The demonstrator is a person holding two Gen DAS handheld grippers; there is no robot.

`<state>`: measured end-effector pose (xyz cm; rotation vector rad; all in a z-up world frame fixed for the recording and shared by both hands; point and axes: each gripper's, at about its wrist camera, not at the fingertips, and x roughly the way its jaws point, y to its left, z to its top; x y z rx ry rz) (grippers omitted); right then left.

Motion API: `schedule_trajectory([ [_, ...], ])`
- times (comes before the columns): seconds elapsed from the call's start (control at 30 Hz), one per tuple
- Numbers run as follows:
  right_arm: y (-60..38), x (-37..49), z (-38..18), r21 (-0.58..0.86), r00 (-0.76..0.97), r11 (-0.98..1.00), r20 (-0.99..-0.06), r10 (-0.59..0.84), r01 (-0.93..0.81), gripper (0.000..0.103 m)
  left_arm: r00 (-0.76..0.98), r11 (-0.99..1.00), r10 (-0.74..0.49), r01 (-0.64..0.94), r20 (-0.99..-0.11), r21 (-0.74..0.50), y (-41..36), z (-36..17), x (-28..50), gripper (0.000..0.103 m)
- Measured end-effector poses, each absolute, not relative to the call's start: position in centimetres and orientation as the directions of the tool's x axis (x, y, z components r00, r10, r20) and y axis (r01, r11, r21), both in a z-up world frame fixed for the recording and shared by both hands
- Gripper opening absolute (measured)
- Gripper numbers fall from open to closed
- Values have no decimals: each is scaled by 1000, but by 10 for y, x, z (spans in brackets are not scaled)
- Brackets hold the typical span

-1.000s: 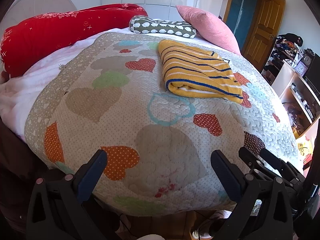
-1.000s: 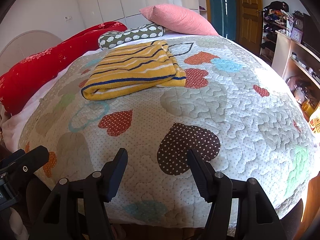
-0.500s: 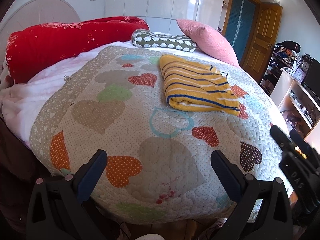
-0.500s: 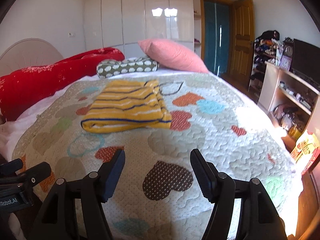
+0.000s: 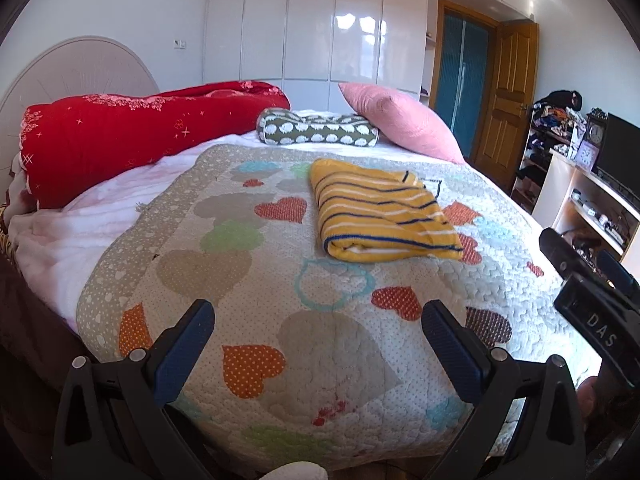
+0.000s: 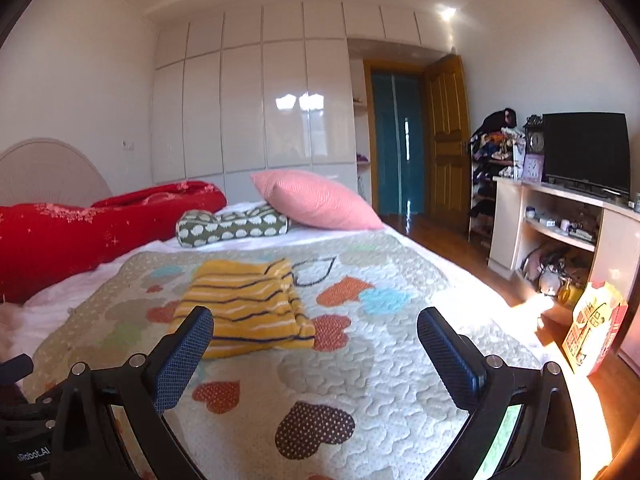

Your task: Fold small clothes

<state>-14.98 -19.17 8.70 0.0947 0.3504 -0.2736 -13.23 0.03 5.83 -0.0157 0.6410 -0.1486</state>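
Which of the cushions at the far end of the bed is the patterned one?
The small roll-shaped pillow, green with white blobs, lying between the red bedding and the plain pink pillow. The pink one is plain and leans over its end.

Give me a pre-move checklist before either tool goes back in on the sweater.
1. Left tool open, holding nothing: ok.
2. Right tool open, holding nothing: ok.
3. Sweater folded, lying on the quilt: ok.
4. Both tools clear of the sweater, near the quilt's front edge: ok.
5. Nothing on the quilt between tools and sweater: ok.
6. Sweater's far edge and underside tidy: cannot tell.
7. More clothes left to fold: cannot tell.
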Motion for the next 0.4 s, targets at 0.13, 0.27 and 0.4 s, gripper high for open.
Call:
schedule_trajectory([
  [0.13,-190,-131,43,38,811,960,-545,-212,277,103,697,986,-164,136,-698,-96,0,27,-118,103],
  [0.27,-180,-126,14,-30,755,964,-615,-227,266,103,619,989,-147,106,-771,-103,3,3,-107,103],
  [0.4,-174,-123,3,-77,716,965,-656,-238,250,103,567,987,-160,80,-808,-139,9,-10,-102,103],
])
